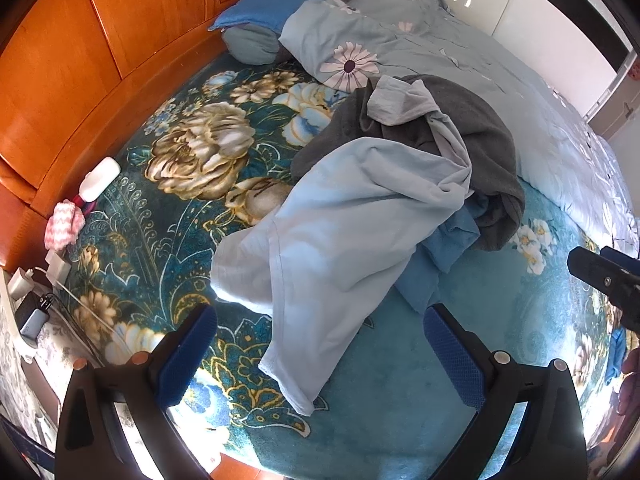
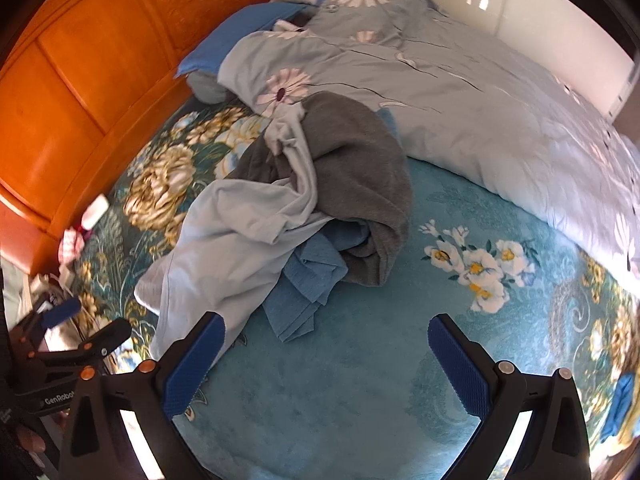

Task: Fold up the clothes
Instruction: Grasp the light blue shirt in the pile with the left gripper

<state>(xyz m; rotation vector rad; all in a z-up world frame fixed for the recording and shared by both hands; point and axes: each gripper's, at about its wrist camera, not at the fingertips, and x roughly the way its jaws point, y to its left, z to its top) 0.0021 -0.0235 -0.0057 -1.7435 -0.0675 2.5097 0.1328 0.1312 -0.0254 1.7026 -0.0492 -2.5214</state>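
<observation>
Bed, floral teal blanket, on which a heap of unfolded clothes is laid near the middle. Item one: pale blue garment, spread crumpled toward the near edge, its lower end seen between the left gripper's fingers. Item two: dark grey garment, bunched behind and partly under the first. Item three: mid-blue garment, folded in a wad beneath both (only its near corner is exposed). Left gripper: held above the blanket, jaws spread wide, nothing gripped. Right gripper: likewise spread wide and empty, with bare blanket between its pads. Also recorded: a flowered grey-blue quilt heaped behind the clothes, a blue pillow, an orange wooden headboard, and a white case by the headboard.
</observation>
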